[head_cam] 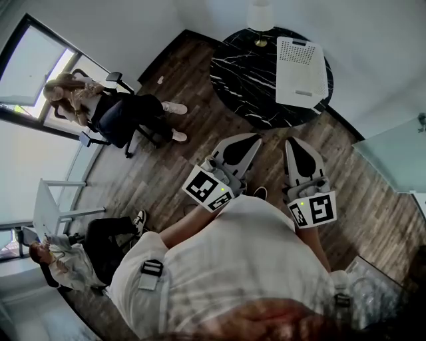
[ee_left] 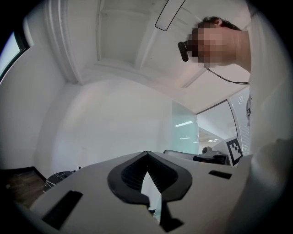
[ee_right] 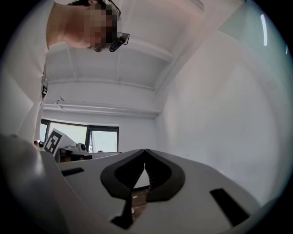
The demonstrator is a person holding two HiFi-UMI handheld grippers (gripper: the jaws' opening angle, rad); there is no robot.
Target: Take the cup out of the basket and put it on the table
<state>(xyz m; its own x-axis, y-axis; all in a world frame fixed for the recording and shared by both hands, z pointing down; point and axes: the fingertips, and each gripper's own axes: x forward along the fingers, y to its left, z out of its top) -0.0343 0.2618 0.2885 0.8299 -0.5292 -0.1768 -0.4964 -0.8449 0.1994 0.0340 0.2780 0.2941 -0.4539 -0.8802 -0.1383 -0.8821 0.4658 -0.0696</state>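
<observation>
Black marble veined in white makes up the round tabletop [head_cam: 233, 86] well ahead of the person, and on its far right part lies a white perforated plastic basket [head_cam: 301, 72]. The cup cannot be seen from here; I judge it sits inside that basket, hidden by the wall.

The left claw [head_cam: 256, 138] and the right claw [head_cam: 291, 141] are held close to the person's chest, side by side, both pointing toward the tabletop. In each gripper view the jaws meet at their tips with nothing between them, so both are closed and empty.

The task looks not yet started: this is the approach. The next move calls for walking over the dark wooden plank floor [head_cam: 200, 126] to the tabletop, spreading one claw, and reaching down into the basket for the cup.

A white lamp on a brass foot [head_cam: 261, 20] stands at the tabletop's far edge, just beside the basket. Two seated people [head_cam: 100, 106] are well off to the left, clear of the path.
</observation>
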